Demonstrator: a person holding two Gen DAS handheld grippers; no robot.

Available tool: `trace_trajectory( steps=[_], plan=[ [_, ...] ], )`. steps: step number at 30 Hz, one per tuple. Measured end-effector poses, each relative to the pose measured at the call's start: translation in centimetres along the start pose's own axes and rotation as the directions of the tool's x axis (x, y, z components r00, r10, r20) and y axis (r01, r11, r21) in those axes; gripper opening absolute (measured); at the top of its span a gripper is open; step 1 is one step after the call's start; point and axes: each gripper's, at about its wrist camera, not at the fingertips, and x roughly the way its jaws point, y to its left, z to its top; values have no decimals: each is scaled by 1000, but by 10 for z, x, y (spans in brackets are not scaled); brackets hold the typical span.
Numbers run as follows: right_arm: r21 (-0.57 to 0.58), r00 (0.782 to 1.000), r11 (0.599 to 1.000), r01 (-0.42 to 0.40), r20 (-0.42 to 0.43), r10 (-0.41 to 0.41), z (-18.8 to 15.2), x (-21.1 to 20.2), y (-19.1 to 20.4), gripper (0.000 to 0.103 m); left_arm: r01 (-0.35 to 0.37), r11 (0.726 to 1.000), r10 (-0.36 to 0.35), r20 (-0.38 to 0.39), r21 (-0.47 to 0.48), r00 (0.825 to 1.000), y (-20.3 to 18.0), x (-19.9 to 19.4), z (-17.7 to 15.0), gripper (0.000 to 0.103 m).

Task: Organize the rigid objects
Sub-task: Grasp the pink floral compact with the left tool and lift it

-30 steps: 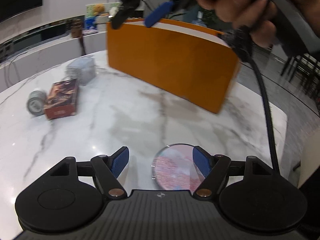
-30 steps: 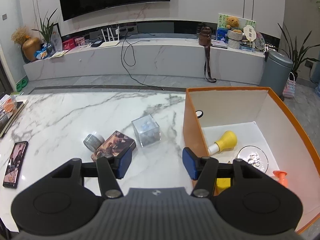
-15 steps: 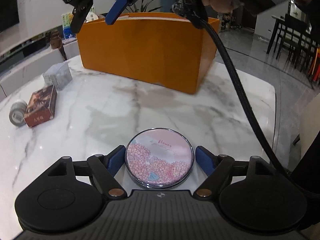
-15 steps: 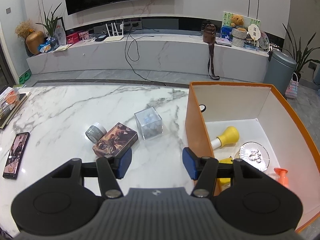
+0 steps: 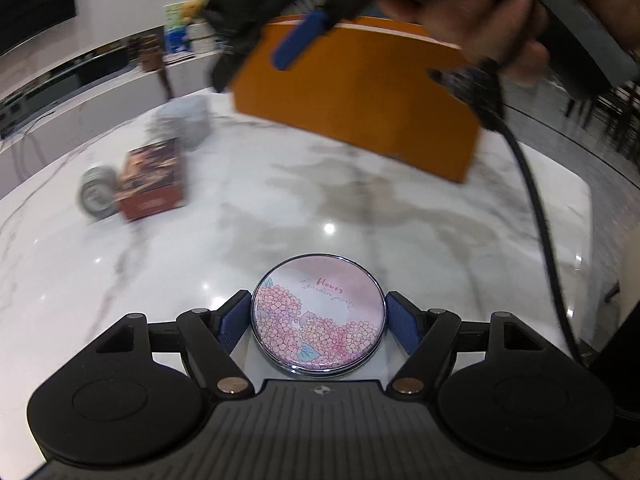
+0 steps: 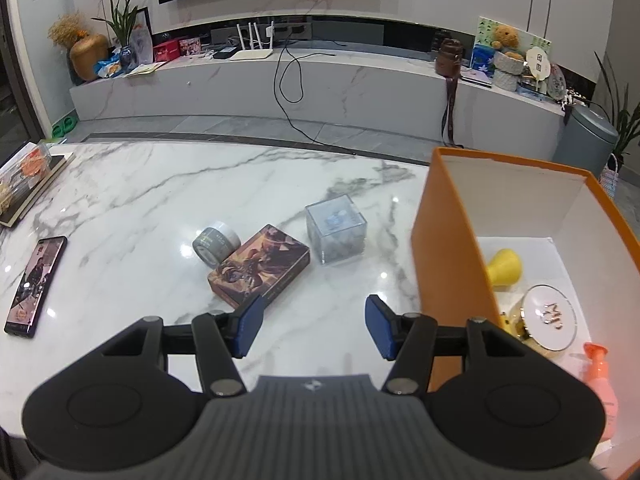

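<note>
My left gripper (image 5: 318,322) is shut on a round pink floral compact (image 5: 318,316), its blue pads (image 5: 236,320) against both sides, just above the marble table (image 5: 280,216). My right gripper (image 6: 314,326) is open and empty above the table, left of the orange box (image 6: 452,256); it also shows at the top of the left wrist view (image 5: 296,40). On the table lie a brown picture box (image 6: 260,270), a grey tape roll (image 6: 216,242) and a clear cube (image 6: 336,230). The orange box (image 5: 360,96) stands at the far side in the left wrist view.
Inside the orange box are a yellow bell-shaped piece (image 6: 504,266), a white round compact (image 6: 550,318) and an orange pump bottle (image 6: 598,372). A phone (image 6: 36,284) lies at the table's left edge. A cable (image 5: 536,208) hangs from the right gripper.
My left gripper has closed its pads onto the pink compact. My right gripper has shifted left, away from above the orange box, still open.
</note>
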Motion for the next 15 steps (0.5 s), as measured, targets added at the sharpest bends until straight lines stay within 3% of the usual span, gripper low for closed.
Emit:
trace_trajectory(
  steps=[10, 15],
  plan=[
    [-5, 1000, 1000, -4, -26, 4, 7, 32, 14, 57, -107, 987, 106, -22, -118, 994, 61, -10, -3, 84],
    [18, 1000, 1000, 2, -22, -1, 12, 51, 26, 67, -126, 983, 124, -18, -133, 992, 77, -14, -7, 84]
  ],
)
